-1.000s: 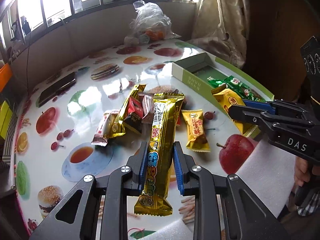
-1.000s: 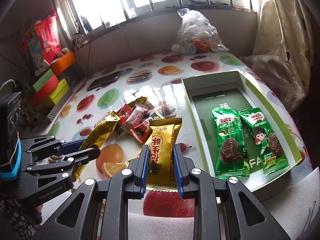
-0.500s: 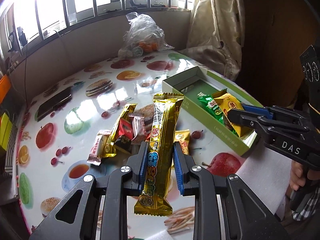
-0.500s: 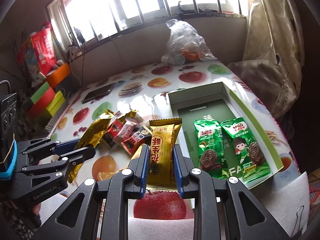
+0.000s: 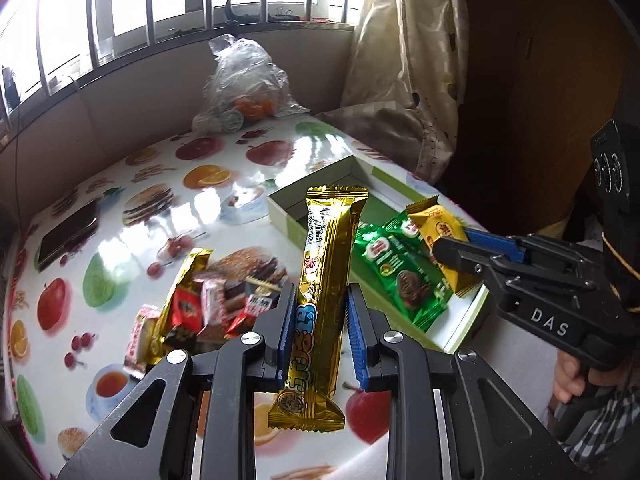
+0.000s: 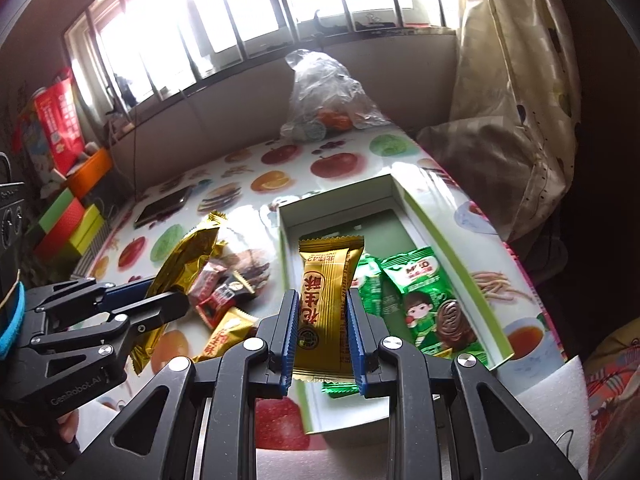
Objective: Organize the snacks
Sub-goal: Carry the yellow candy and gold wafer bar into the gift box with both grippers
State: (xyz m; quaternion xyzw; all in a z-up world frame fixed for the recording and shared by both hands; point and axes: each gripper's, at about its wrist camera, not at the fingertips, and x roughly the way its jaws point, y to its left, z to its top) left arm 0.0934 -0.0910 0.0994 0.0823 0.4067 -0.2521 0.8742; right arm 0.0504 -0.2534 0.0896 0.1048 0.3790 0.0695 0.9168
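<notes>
Gold wrappers sat clamped in both my grippers: the long bar (image 5: 326, 276) in my left fingers (image 5: 288, 320), the peanut candy (image 6: 326, 304) in my right gripper (image 6: 323, 340). Both had swung over from the loose pile (image 5: 208, 304) toward the green box (image 6: 440, 240), so dropping them in seemed next.

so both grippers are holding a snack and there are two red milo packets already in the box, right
Not quite: the two Milo packets in the box are green, as the right wrist view shows. Left gripper and right gripper each hold a snack.
</notes>
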